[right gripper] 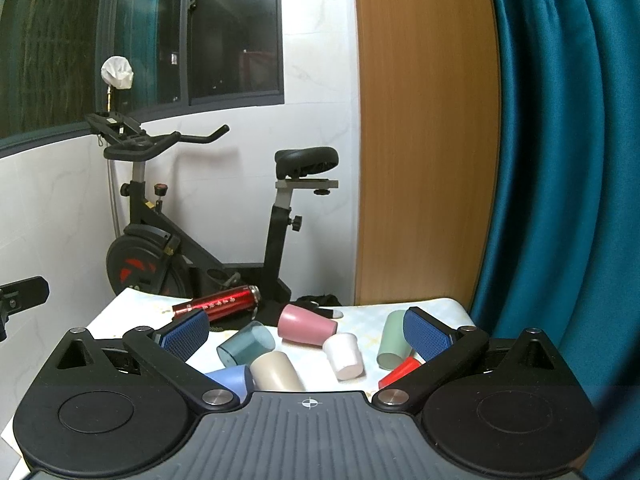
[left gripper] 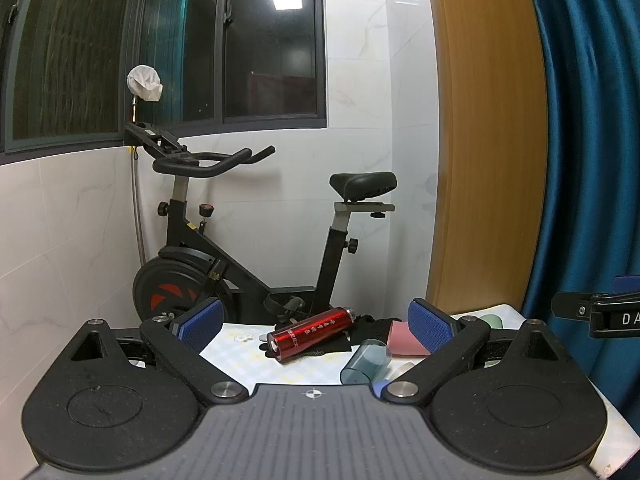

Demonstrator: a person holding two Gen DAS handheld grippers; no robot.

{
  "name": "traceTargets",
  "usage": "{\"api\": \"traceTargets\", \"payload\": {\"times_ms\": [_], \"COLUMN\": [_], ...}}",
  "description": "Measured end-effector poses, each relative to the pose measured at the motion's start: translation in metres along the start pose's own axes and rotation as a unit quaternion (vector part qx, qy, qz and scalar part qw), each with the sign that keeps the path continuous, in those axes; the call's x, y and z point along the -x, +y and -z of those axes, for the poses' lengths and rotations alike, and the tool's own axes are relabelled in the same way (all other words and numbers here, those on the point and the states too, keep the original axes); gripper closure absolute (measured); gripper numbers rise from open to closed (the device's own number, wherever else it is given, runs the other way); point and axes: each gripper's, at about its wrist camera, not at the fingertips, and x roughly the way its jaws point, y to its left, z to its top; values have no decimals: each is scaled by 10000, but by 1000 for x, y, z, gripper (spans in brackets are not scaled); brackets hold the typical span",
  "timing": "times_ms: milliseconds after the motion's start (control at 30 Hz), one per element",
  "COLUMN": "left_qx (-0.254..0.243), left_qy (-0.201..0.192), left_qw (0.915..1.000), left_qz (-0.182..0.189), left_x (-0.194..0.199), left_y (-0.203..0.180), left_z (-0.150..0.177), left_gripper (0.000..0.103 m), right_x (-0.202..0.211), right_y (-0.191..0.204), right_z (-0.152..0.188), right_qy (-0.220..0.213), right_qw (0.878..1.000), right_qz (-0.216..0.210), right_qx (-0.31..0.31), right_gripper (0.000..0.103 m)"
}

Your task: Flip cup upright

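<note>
7 cups lie on their sides on the worktop (right gripper: 120, 308), the pink cup (right gripper: 306, 326) central. Left claw (left gripper: 316, 322) and right claw (right gripper: 306, 330) hover spread, holding nothing.

Left tool (left gripper: 316, 322): black links, silver screws; blue dimpled pads (left gripper: 202, 322).

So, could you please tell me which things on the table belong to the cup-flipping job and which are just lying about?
For the job, all lying on their sides:
pink cup
teal cup
beige cup
white cup
green cup
red cup
blue cup

Just lying about:
red bottle
black glove
exercise bike
</note>
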Motion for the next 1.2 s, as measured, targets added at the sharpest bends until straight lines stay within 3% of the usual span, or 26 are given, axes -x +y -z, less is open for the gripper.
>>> {"api": "traceTargets", "payload": {"times_ms": [1200], "left_qx": [37], "left_qy": [-27], "left_qw": [10000], "left_qz": [15], "left_x": [3], "left_y": [-3], "left_z": [0], "left_gripper": [3], "right_x": [4], "right_y": [3], "right_z": [-1], "right_qy": [-19], "right_qw": [10000], "right_qz": [-4], "right_qx": [28], "right_gripper": [0]}}
